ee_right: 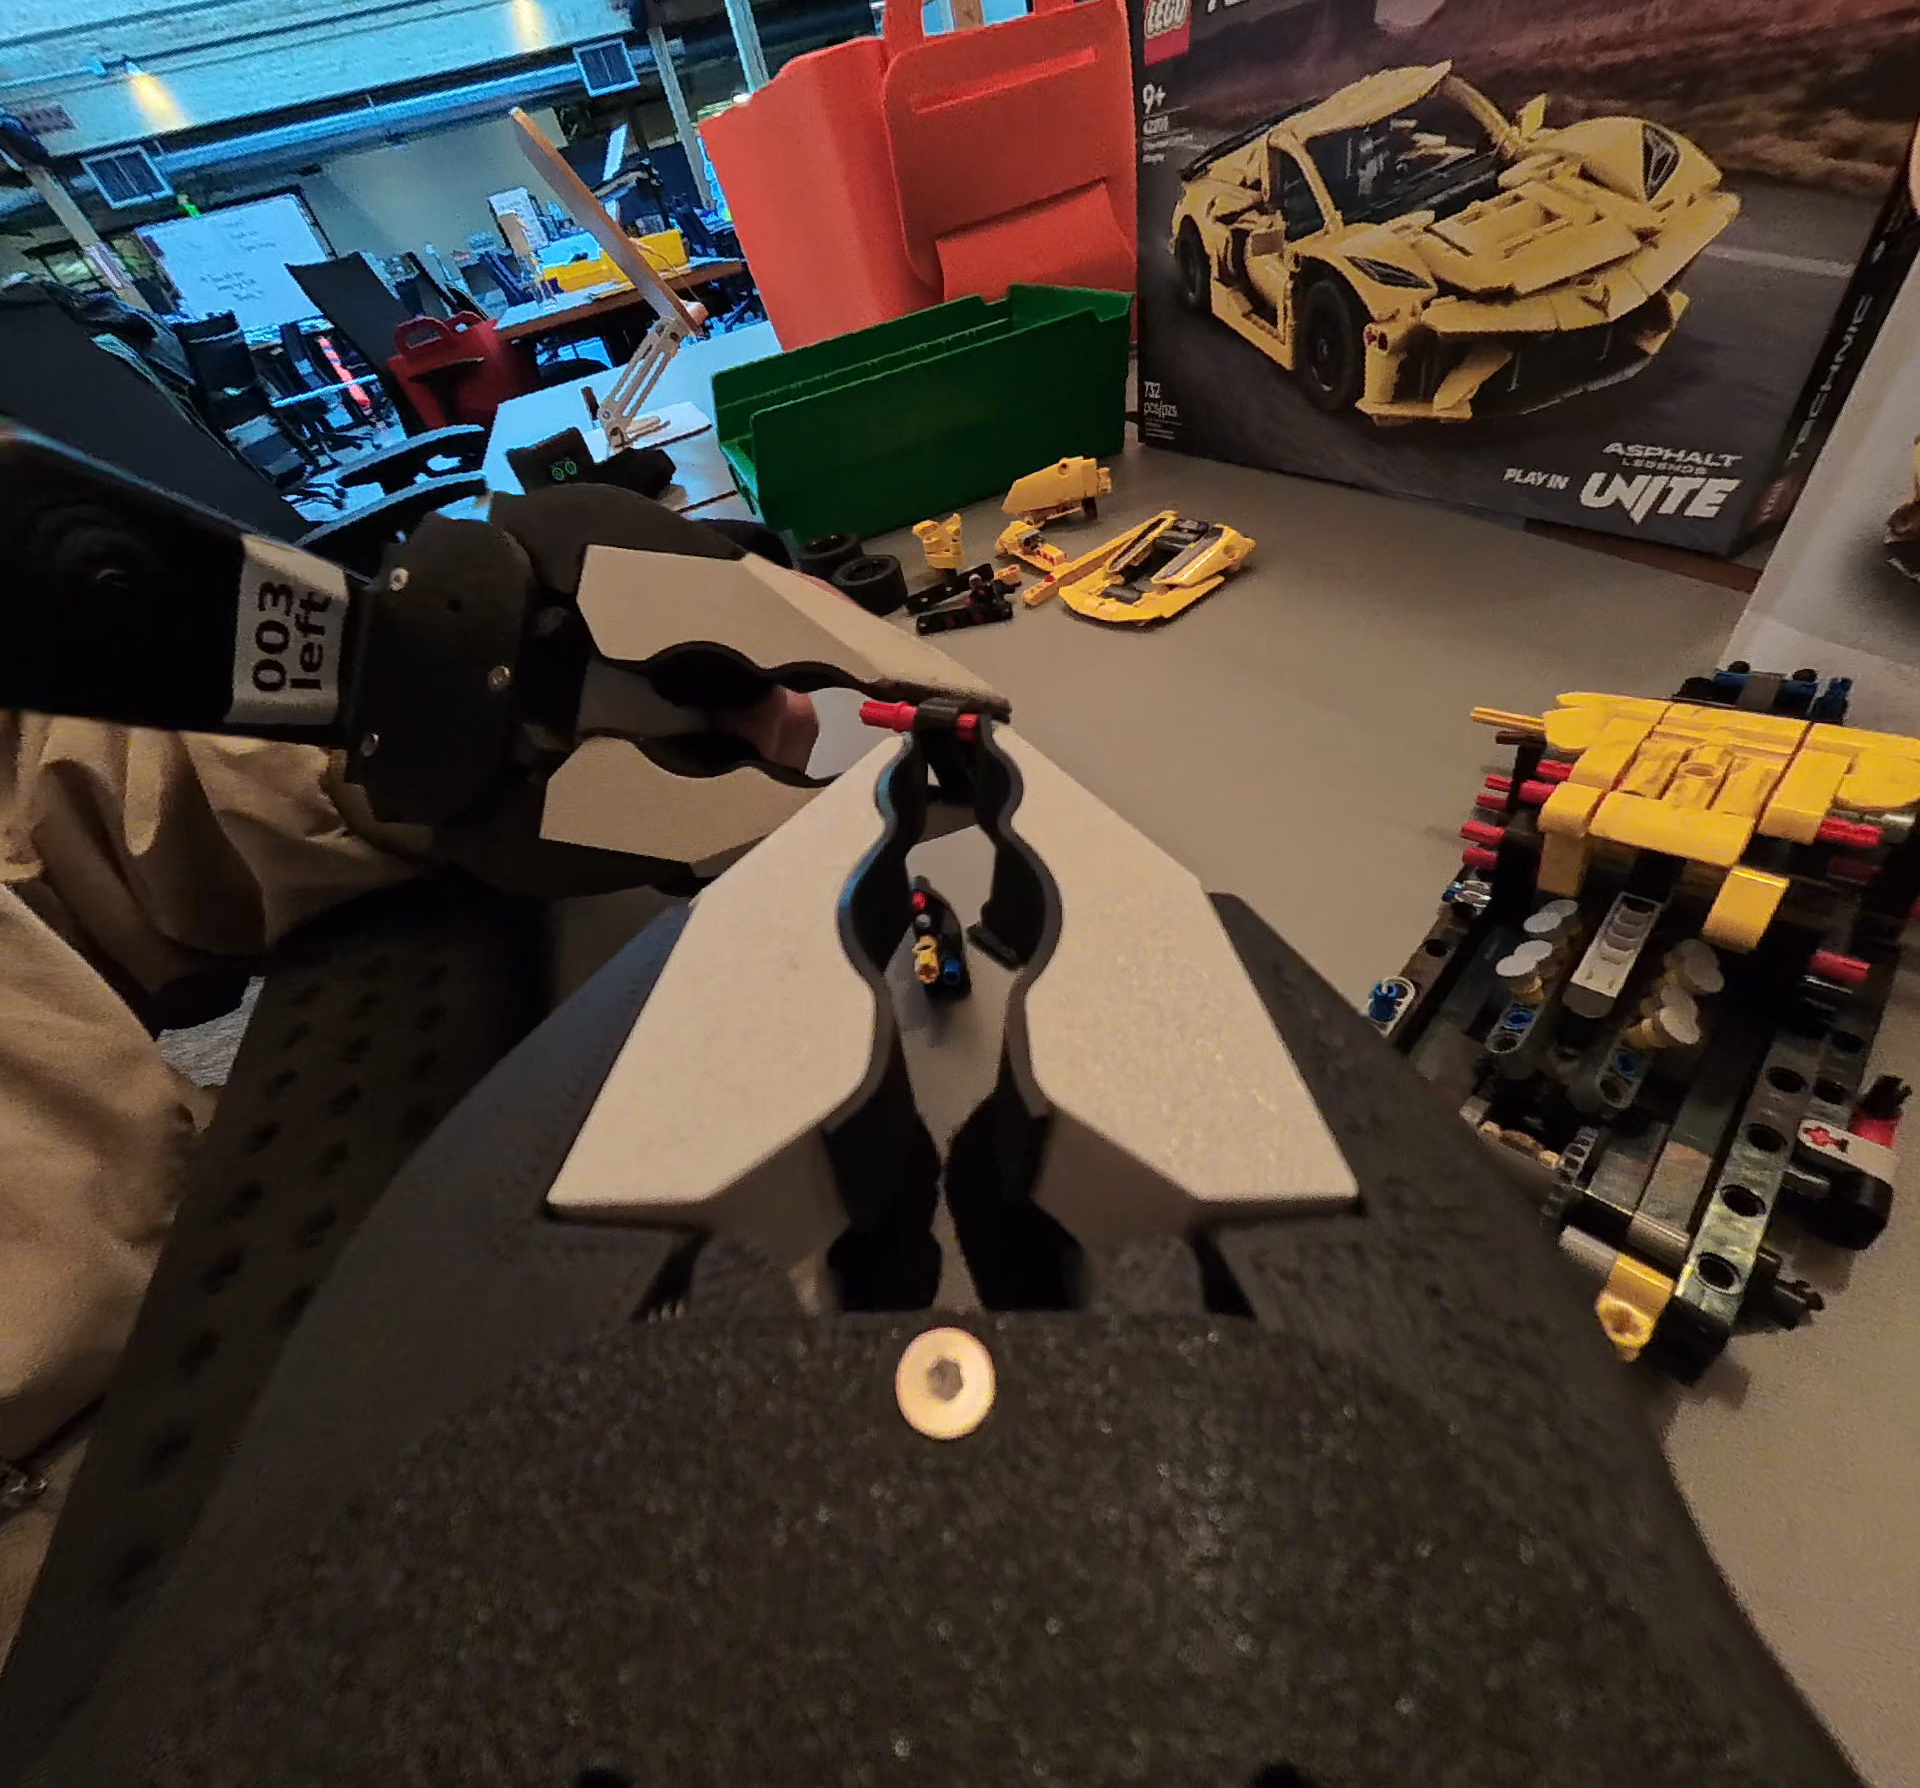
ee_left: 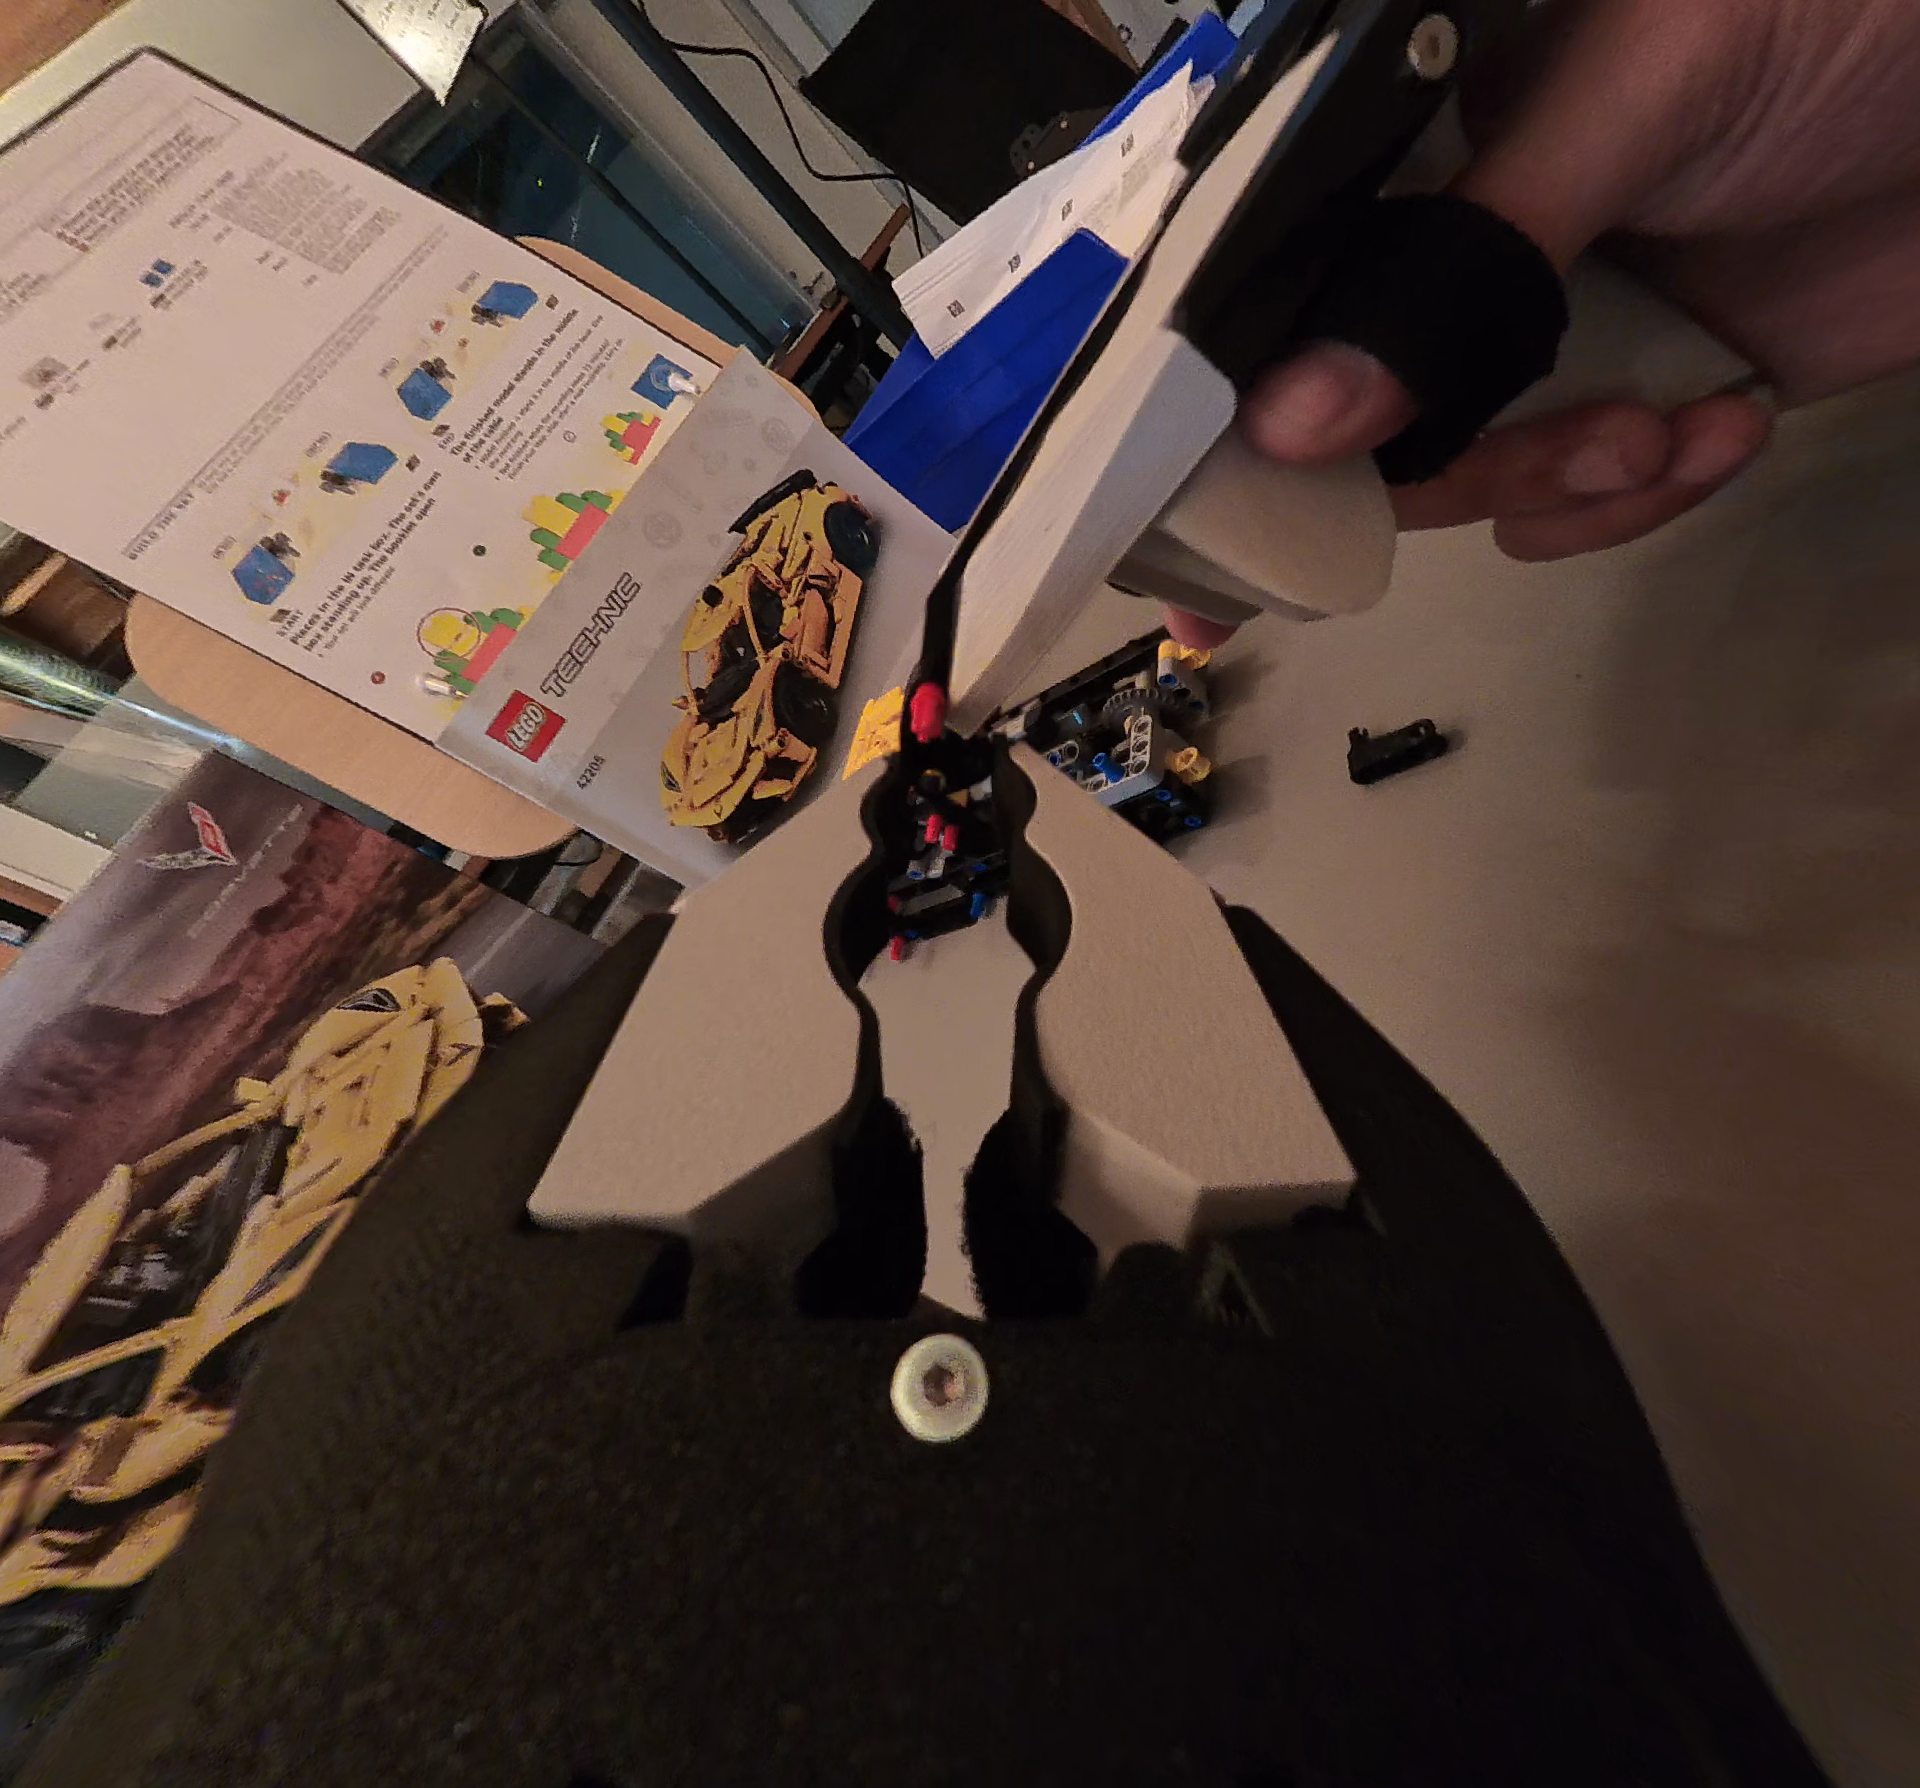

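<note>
My left gripper and my right gripper meet tip to tip above the grey table. Both are shut on one small black connector with a red pin, which also shows in the left wrist view. The right gripper comes in from the upper right of that view, held by a hand. The left gripper comes in from the left of the right wrist view. A half-built black and yellow car chassis lies on the table just right of the tips and shows behind them.
A small black assembly lies on the table under the tips. A loose black piece lies right of the chassis. Yellow body parts and tyres, a green bin, an orange bag and the set's box stand behind. An instruction booklet leans left. The grippers are tip to tip, or close to it. The loose black piece lies around 11 cm away from my left fingertips.
</note>
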The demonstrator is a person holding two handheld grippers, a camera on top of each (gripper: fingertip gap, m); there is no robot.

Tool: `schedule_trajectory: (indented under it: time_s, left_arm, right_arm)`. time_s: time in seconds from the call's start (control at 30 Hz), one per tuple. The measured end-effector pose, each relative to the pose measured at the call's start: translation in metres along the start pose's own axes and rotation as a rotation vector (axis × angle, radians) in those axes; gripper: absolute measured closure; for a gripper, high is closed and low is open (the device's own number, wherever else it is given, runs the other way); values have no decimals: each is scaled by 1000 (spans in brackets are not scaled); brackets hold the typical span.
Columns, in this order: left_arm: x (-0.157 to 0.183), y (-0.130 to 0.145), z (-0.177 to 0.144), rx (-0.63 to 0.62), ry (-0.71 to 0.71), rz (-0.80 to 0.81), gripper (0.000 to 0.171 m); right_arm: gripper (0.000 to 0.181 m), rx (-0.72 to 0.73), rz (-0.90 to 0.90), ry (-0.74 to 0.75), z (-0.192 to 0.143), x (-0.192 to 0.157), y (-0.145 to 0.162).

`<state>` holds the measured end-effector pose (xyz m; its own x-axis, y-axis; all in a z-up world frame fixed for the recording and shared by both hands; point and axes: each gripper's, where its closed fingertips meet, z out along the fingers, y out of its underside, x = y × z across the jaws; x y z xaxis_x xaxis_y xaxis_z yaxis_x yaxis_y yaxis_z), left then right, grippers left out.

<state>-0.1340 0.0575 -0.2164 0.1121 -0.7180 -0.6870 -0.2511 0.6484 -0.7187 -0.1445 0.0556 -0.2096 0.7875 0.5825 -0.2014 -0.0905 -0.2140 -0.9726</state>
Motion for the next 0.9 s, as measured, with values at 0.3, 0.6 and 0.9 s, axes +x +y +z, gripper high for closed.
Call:
schedule_trajectory:
  time_s: [0.3, 0.6, 0.9]
  left_arm:
    - [-3, -4, -8, 73, 342, -725, 158]
    - [-9, -14, -14, 189, 620, -1234, 155]
    - [-7, -14, -13, 181, 617, -1217, 168]
  right_arm:
    - [172, -79, -308, 249, -4, 19, 1]
    - [172, -49, -427, 287, -4, 14, -8]
    - [172, -61, -434, 262, -1, 8, -4]
